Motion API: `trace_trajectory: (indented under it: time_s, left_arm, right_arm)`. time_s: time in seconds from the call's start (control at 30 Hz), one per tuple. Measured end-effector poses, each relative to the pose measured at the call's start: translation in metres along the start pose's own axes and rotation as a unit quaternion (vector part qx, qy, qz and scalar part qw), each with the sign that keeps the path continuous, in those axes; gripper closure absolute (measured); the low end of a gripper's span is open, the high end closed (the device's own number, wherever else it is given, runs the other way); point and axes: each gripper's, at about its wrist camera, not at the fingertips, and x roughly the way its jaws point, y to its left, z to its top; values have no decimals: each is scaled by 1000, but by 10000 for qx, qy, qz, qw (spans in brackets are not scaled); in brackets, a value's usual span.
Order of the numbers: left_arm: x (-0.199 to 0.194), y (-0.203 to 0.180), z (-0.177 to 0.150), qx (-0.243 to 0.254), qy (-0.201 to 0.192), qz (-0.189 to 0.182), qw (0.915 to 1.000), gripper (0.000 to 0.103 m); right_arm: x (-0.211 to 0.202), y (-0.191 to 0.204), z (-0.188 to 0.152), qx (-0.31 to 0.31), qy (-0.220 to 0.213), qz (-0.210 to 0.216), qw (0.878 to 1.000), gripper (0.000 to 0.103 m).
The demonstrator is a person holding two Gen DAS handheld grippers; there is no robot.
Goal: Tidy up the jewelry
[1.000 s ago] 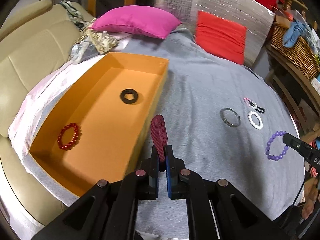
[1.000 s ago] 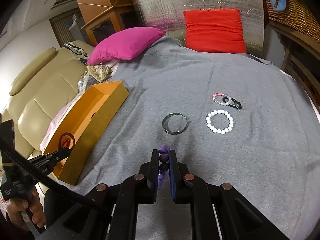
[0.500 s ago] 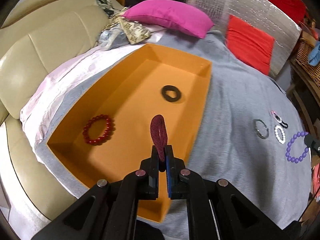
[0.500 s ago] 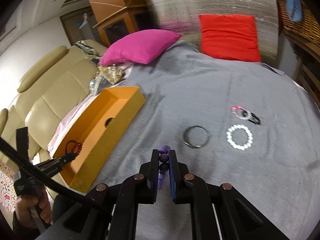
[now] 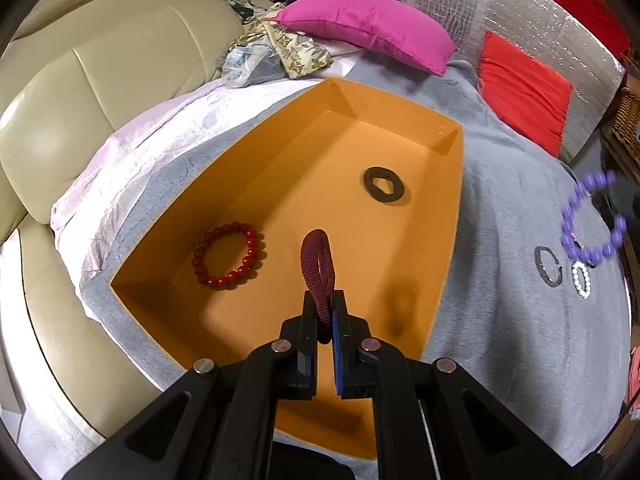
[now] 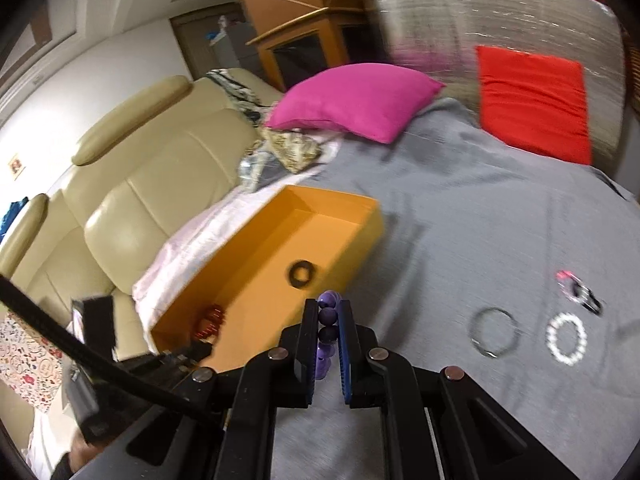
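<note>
Glossy red beads [image 5: 228, 255], matt orange box [image 5: 448, 216]

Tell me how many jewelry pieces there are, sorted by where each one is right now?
Inside the orange box: 2, red bead bracelet, black ring
Held by grippers: 2, maroon band, purple bead bracelet
On the grey blanket: 3, metal bangle, white bead bracelet, pink-and-black piece
Total: 7

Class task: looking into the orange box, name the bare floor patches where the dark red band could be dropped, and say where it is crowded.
Inside the orange box, bare floor lies between the red bead bracelet and the black ring, and along the far end beyond the ring. The left gripper holds the dark red band over the near middle. The near-left corner by the red beads is tighter.
</note>
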Motion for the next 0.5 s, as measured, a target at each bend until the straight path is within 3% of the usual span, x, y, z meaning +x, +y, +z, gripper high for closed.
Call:
trace_trajectory:
  time_s: [0.27,0.5]
  left_arm:
    - [9,5,0,-40,150,-18,9999,97]
    - [15,5,2,-44,224,-24,9997,97]
  right_arm:
    - [69,52,20,-273,421,316,9982,93]
    - [129,57,17,-225,934,287,9950,93]
